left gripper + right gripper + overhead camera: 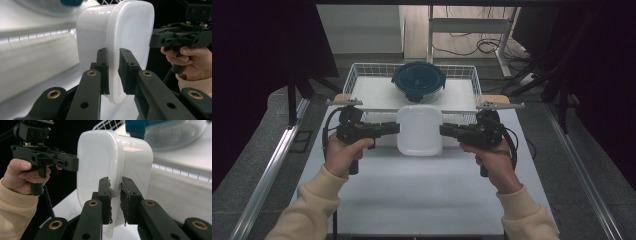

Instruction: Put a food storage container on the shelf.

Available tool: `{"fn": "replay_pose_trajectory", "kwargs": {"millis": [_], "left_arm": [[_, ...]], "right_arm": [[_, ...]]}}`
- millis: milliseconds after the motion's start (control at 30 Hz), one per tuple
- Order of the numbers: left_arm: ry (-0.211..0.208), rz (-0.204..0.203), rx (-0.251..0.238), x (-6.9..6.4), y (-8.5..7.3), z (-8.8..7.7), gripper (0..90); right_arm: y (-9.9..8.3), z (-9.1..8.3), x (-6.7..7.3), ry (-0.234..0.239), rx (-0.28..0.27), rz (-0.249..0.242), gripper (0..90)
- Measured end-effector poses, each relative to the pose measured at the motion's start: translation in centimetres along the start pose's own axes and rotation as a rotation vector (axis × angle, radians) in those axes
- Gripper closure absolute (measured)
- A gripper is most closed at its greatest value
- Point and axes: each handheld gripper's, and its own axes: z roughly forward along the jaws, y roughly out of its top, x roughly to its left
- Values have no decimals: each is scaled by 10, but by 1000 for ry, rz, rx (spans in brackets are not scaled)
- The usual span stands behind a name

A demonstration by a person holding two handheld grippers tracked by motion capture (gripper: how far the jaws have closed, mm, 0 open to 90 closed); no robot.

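A white rounded-rectangle container [419, 129] hangs above the table in front of the wire basket, held from both sides. My left gripper [398, 127] is shut on the rim of its left edge. In the left gripper view both black jaws of the left gripper [113, 53] clamp the thin lip of the container [125, 32]. My right gripper [442, 130] is shut on the opposite edge. The right gripper view shows the right gripper [116, 182] pinching the lip of the container [100, 157] between worn pads.
A white wire basket [354, 75] stands at the table's far end, holding a round glass bowl with a dark blue lid [418, 80]. The white tabletop [422, 200] stretches toward the person. Dark curtains and metal rails flank both sides.
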Motion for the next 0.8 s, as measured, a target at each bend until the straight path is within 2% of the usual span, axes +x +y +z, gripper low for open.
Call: {"fn": "replay_pose_trajectory", "kwargs": {"millis": [500,800], "left_arm": [[-6,13,-31,-2,40,-15,792],[5,29,-27,-4,67,-20,792]], "right_arm": [[47,-2,9,0,-22,-31,787],[71,-2,9,-5,-29,-37,786]]}}
